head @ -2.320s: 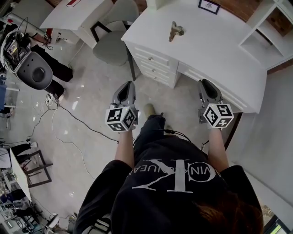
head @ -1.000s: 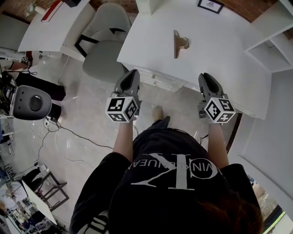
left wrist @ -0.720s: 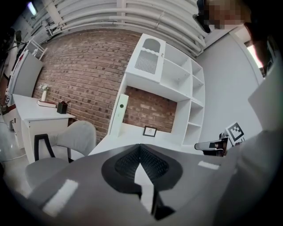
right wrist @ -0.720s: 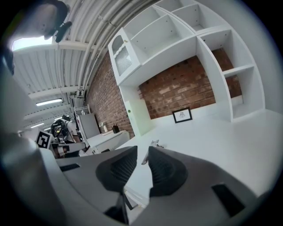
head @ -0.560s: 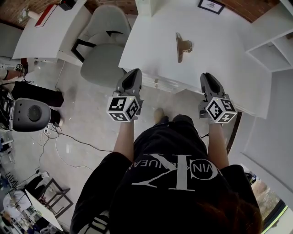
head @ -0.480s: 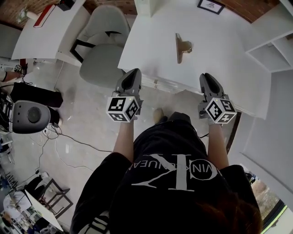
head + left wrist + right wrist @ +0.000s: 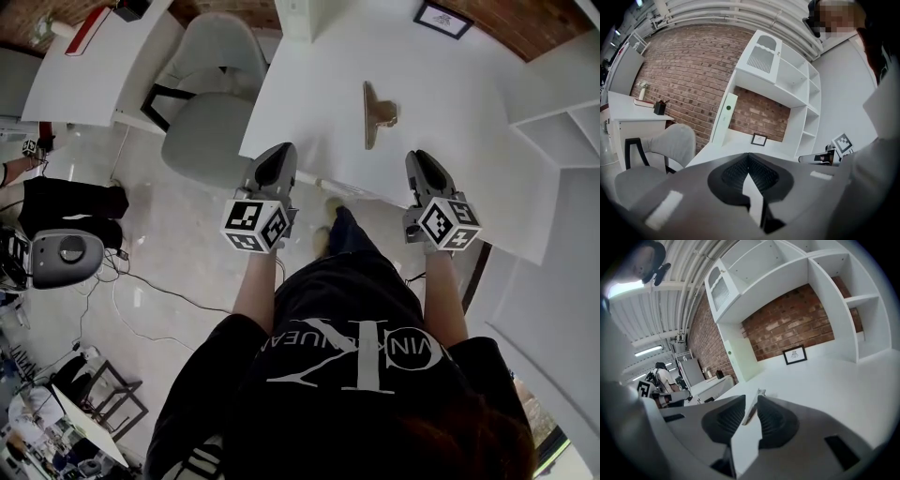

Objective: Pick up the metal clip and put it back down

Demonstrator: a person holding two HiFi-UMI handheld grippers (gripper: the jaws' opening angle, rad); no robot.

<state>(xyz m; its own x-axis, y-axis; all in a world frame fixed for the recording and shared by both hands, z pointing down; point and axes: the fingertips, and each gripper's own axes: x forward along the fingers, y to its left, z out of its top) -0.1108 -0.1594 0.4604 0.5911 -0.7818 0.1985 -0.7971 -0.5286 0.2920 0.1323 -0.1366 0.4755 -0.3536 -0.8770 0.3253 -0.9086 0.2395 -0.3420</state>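
A brass-coloured metal clip (image 7: 378, 112) lies on the white desk (image 7: 469, 122), untouched, ahead of both grippers. In the head view my left gripper (image 7: 273, 169) hovers at the desk's front edge, left of the clip and nearer to me. Its jaws meet at the tips (image 7: 749, 155) with nothing in them. My right gripper (image 7: 419, 170) is over the front edge too, to the right of the clip and short of it. Its jaws (image 7: 751, 399) stand a narrow gap apart, and the clip (image 7: 754, 405) shows through that gap, farther off on the desk.
A grey chair (image 7: 211, 94) stands left of the desk. A small framed picture (image 7: 442, 19) sits at the desk's back, white shelves (image 7: 562, 112) at its right. A second desk (image 7: 84, 66), cables (image 7: 141, 281) and a grey round device (image 7: 61, 253) are on the left.
The person has stepped closer to the desk, so both grippers now reach its front edge. The clip lies where it lay. Neither gripper's jaws have visibly changed.
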